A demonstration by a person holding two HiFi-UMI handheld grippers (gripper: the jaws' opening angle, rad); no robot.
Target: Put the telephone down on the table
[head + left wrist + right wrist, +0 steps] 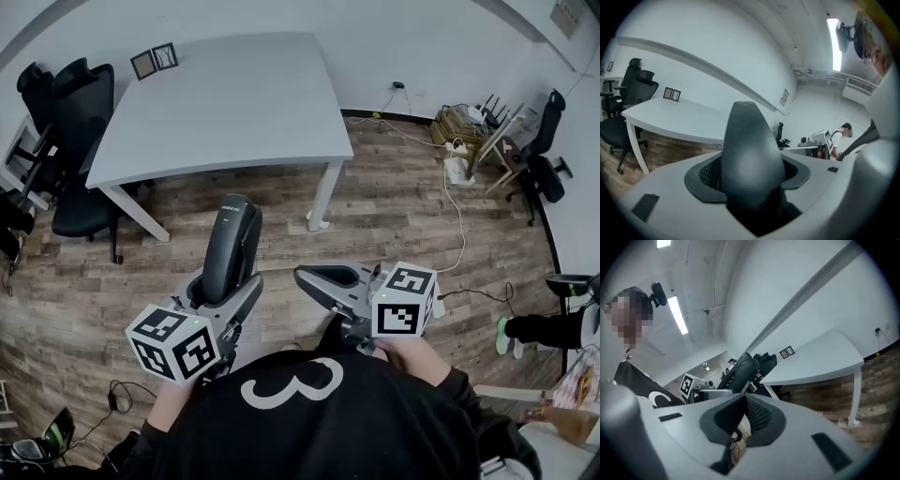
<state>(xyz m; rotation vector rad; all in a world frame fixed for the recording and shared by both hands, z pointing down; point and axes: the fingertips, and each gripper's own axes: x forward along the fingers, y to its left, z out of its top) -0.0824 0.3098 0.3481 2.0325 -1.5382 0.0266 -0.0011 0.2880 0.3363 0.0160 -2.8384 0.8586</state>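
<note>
Shows the telephone (231, 246) clamped upright in the jaws of the left gripper (219, 296) above the floor (394, 216), well short of the table (234, 103), the right gripper (306, 276) closed and empty; likely risks slipping or toppling if released early or set down on its narrow end.

Head view steeply down; all share table (225, 103).

You have one dark grey plastic telephone handset (230, 246). You hold two grey two-jaw tools: one left gripper (223, 286) and one right gripper (317, 277), with two black-and-white marker cubes (173, 342), one apiece. Count one white rectangular table (234, 103), two small dark-framed pictures (153, 62), and at least three black swivel office chairs (82, 108): two at your left, one at your right.
</note>
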